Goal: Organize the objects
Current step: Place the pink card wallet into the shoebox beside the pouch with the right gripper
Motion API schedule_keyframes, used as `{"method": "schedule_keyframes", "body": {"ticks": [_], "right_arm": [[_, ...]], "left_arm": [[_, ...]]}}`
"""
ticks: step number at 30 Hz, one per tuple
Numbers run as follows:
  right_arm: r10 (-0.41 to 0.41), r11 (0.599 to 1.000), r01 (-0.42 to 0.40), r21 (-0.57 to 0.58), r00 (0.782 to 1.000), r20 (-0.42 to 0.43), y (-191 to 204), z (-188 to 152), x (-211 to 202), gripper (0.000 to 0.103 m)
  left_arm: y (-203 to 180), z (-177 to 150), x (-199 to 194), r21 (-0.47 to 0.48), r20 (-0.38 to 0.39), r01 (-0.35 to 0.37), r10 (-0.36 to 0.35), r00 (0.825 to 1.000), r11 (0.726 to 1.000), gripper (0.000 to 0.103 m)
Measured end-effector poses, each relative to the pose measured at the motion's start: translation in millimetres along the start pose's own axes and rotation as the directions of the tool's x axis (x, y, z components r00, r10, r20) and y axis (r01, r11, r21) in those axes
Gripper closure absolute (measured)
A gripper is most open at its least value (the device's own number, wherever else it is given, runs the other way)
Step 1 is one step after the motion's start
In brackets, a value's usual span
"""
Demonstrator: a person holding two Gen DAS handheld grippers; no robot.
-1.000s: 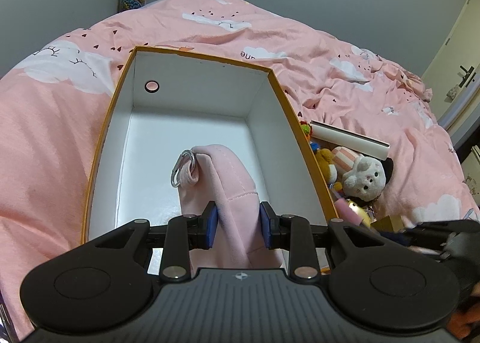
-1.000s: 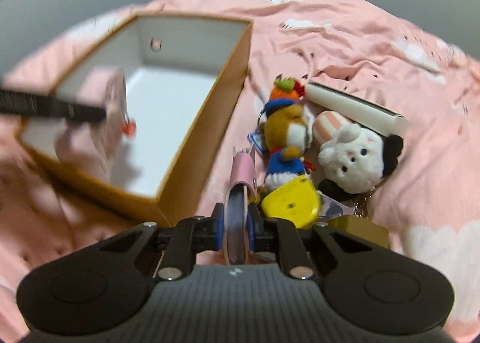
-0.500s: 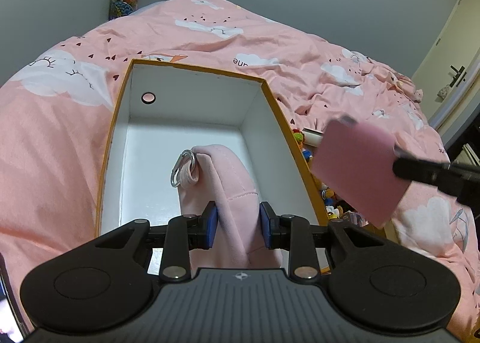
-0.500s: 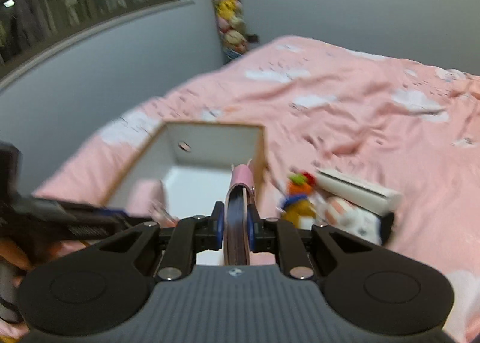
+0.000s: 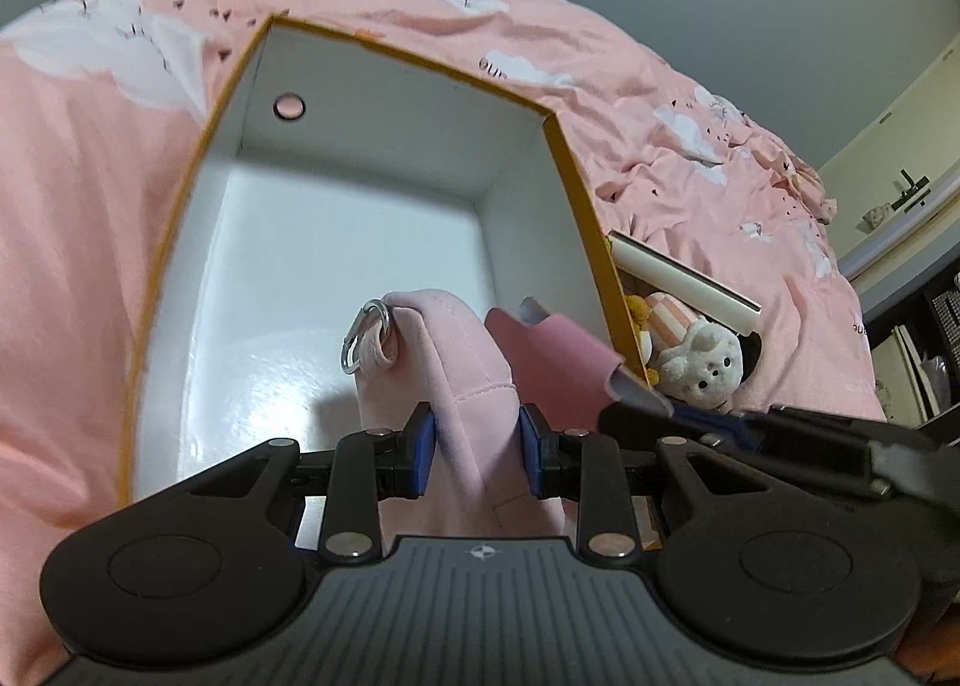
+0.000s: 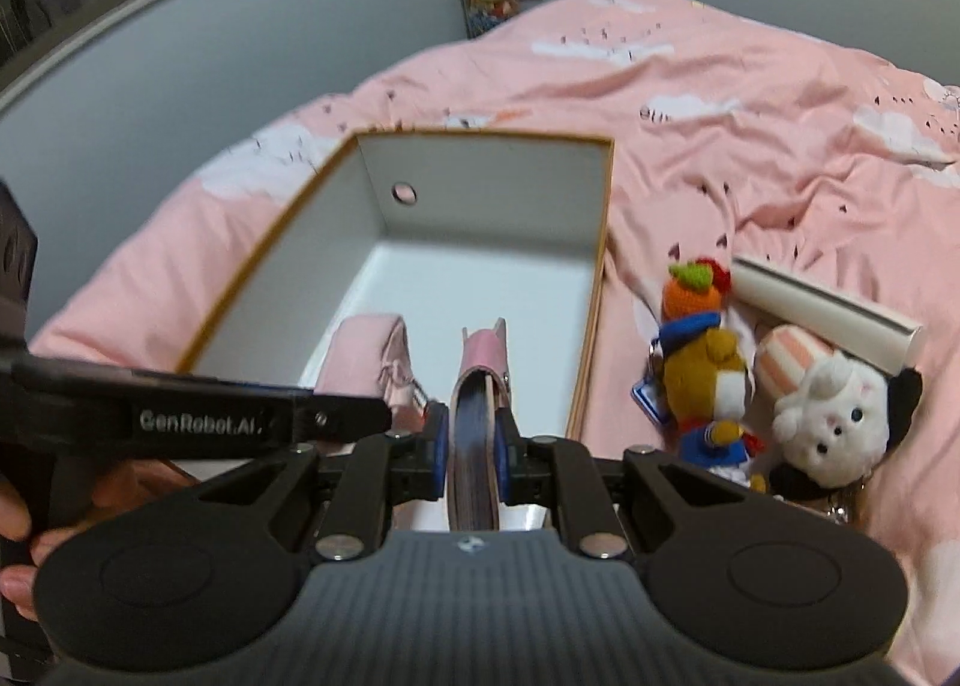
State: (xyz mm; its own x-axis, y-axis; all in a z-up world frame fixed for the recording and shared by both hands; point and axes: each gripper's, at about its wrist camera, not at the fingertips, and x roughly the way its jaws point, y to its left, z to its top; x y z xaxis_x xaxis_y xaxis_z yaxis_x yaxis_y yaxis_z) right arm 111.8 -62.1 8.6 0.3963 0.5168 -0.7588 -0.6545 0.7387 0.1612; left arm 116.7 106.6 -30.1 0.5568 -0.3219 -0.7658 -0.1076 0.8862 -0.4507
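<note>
- The right gripper [image 6: 473, 440] had carried its pink booklet [image 6: 480, 380] from the toys [image 6: 708, 380] on the bed to over the box [image 6: 480, 242]; both held items now seemed ready to drop in.
- Its jaws pinched the booklet edge-up, long axis pointing at the box's far wall.
- The left gripper [image 5: 477, 440] pinched a pink pouch [image 5: 456, 350] upright inside the box, ring end pointing at that wall.

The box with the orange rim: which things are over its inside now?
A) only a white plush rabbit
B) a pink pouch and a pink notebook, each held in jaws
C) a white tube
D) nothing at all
B: the pink pouch and the pink notebook are both held over the box.
</note>
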Motion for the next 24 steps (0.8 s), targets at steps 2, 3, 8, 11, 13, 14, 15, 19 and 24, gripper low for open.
{"method": "schedule_keyframes", "body": {"ticks": [2, 3, 8, 11, 13, 14, 15, 19, 24], "right_arm": [[-0.028, 0.999, 0.027, -0.018, 0.999, -0.020, 2.2, -2.3, 7.6, 0.088], [-0.043, 0.999, 0.042, -0.027, 0.999, -0.031, 3.7, -3.5, 12.3, 0.088], [-0.063, 0.997, 0.060, -0.041, 0.996, -0.062, 5.9, -6.2, 25.0, 0.087], [-0.081, 0.996, 0.077, -0.052, 0.993, -0.080, 7.9, -5.2, 26.5, 0.087], [-0.084, 0.996, 0.080, -0.035, 0.989, -0.122, 5.5, -5.5, 28.3, 0.086], [-0.079, 0.997, 0.077, -0.023, 0.988, -0.136, 4.0, -5.7, 28.8, 0.086], [-0.070, 0.998, 0.069, -0.008, 0.986, -0.151, 1.3, -6.3, 29.5, 0.086], [-0.032, 0.997, 0.044, 0.058, 0.980, -0.195, -6.6, -6.7, 32.0, 0.086], [-0.026, 0.997, 0.040, 0.062, 0.977, -0.211, -6.8, -9.8, 30.4, 0.084]], "left_arm": [[0.4, 1.0, 5.2, -0.005, -0.016, 0.001, -0.001, 1.000, 1.000, 0.070], [0.9, 1.3, 7.6, -0.008, -0.024, 0.001, -0.001, 1.000, 1.000, 0.070], [7.5, 4.0, 21.1, -0.049, -0.074, 0.035, -0.038, 0.997, 0.998, 0.070], [9.2, 4.7, 28.2, -0.055, -0.092, 0.047, -0.052, 0.994, 0.997, 0.070], [10.1, 4.9, 31.4, -0.058, -0.102, 0.062, -0.067, 0.992, 0.996, 0.070], [10.1, 4.7, 32.7, -0.056, -0.106, 0.066, -0.072, 0.992, 0.996, 0.070], [9.9, 5.0, 33.9, -0.055, -0.110, 0.071, -0.076, 0.991, 0.996, 0.070], [9.2, 4.8, 38.8, -0.048, -0.123, 0.081, -0.087, 0.989, 0.996, 0.070], [5.1, 5.7, 42.4, -0.015, -0.133, 0.083, -0.084, 0.988, 0.996, 0.070]]}}
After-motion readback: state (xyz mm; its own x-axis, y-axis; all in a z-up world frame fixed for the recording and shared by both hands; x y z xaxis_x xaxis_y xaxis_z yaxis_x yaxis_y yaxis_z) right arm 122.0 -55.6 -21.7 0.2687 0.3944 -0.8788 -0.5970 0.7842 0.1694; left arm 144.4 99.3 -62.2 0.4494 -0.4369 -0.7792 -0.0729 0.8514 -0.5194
